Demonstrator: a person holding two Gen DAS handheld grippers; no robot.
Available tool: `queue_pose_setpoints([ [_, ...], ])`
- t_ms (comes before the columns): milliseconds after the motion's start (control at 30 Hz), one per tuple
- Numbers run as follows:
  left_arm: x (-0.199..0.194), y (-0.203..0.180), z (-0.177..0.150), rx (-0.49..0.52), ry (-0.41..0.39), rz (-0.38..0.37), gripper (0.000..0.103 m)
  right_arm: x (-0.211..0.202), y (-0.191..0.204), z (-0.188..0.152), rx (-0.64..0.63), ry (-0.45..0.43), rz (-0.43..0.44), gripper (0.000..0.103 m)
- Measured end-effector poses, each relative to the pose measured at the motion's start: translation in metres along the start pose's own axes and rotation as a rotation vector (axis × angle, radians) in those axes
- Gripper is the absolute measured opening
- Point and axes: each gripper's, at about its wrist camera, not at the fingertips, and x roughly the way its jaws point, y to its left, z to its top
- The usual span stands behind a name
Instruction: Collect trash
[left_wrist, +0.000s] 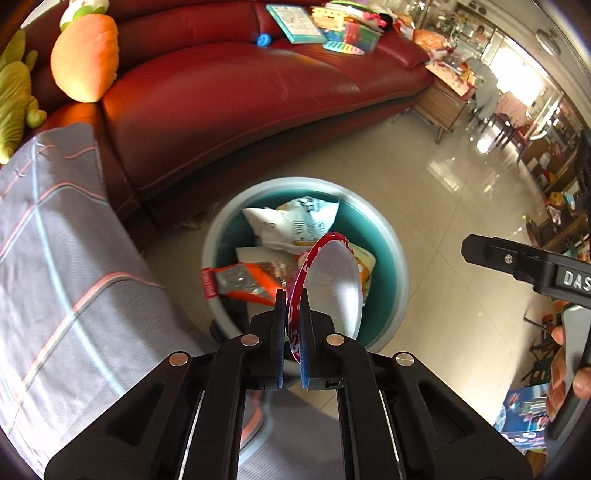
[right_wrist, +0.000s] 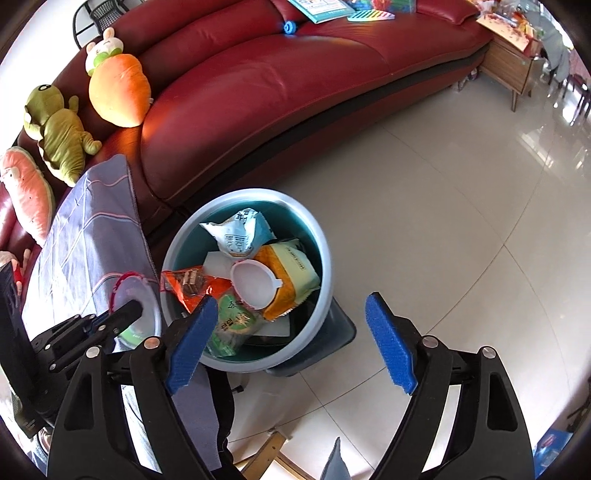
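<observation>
My left gripper (left_wrist: 293, 295) is shut on a round foil lid (left_wrist: 332, 273) with a red patterned rim, held edge-on above the near side of a teal trash bin (left_wrist: 399, 266). The bin holds several snack wrappers, among them a white bag (left_wrist: 291, 225) and an orange wrapper (left_wrist: 243, 282). In the right wrist view the bin (right_wrist: 321, 236) stands on the floor by the sofa, with a white plastic lid (right_wrist: 253, 282) on top of the wrappers. The foil lid (right_wrist: 135, 306) and the left gripper's finger show at the bin's left. My right gripper (right_wrist: 291, 308) is open and empty above the bin's right edge.
A red leather sofa (right_wrist: 295, 81) curves behind the bin, with plush toys (right_wrist: 118, 92) and books (left_wrist: 295, 22) on it. A grey checked cloth (right_wrist: 96, 229) covers a surface left of the bin. Shiny tiled floor (right_wrist: 443, 221) spreads to the right. A wooden side table (right_wrist: 513, 70) stands at the sofa's end.
</observation>
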Motion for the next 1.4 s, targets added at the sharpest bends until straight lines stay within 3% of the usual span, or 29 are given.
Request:
queue_pose_setpoints([
  [167,0.012,-0.007,0.006,0.005,0.015,-0.017,0.009,0.0,-0.005,0.001,0.013,0.002,-0.009,0.078],
  [267,0.016,-0.007,0.006,-0.001,0.009,-0.022,0.021,0.001,-0.005,0.002,0.016,0.008,-0.014,0.078],
  [367,0.019,-0.006,0.008,-0.011,0.003,-0.028,0.042,0.002,-0.005,0.001,0.016,0.013,-0.014,0.078],
  [400,0.018,-0.005,0.008,-0.008,0.001,-0.017,0.06,0.002,-0.005,0.001,0.016,0.015,-0.014,0.078],
  [433,0.016,-0.006,0.008,-0.006,-0.006,-0.002,0.072,0.002,-0.004,0.001,0.016,0.016,-0.015,0.078],
  [533,0.007,-0.005,0.005,-0.002,-0.044,0.031,0.091,0.0,-0.003,0.0,0.011,0.013,-0.018,0.078],
  [967,-0.023,0.02,-0.014,-0.084,-0.018,0.104,0.096,-0.006,0.021,-0.008,-0.046,0.028,0.003,0.088],
  [1400,-0.08,0.035,-0.054,-0.151,-0.044,0.148,0.098,-0.043,0.055,-0.046,-0.171,-0.008,-0.007,0.093],
])
